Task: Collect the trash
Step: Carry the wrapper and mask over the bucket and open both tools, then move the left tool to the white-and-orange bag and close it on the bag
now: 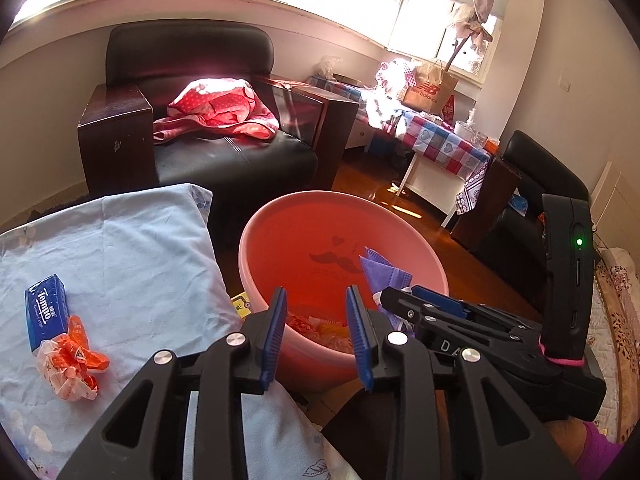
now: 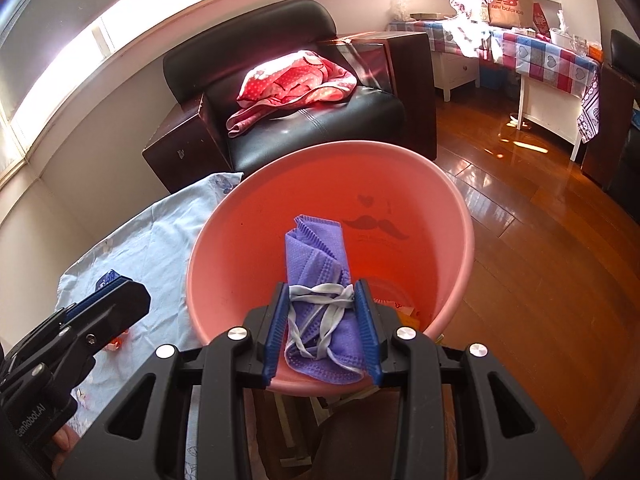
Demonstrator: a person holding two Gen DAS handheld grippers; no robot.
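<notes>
A pink plastic basin (image 1: 256, 256) (image 2: 460, 248) stands on the floor by the bed and holds some wrappers at its bottom. My right gripper (image 2: 324, 332) is shut on a purple face mask (image 2: 316, 252) with white straps, held over the basin's near rim; the mask also shows in the left wrist view (image 1: 380, 276). My left gripper (image 1: 318, 334) is open and empty, just above the basin's near edge. A blue Tempo tissue pack (image 1: 44, 308) and a crumpled orange-and-white wrapper (image 1: 70, 360) lie on the light blue bed sheet (image 1: 132, 248) to the left.
A black leather armchair (image 1: 224, 152) with a red dotted cloth (image 1: 216, 108) stands behind the basin. A table with a checked cloth (image 1: 440, 136) and a paper bag (image 1: 430, 88) stands at the right. Wooden floor (image 2: 540, 240) lies right of the basin.
</notes>
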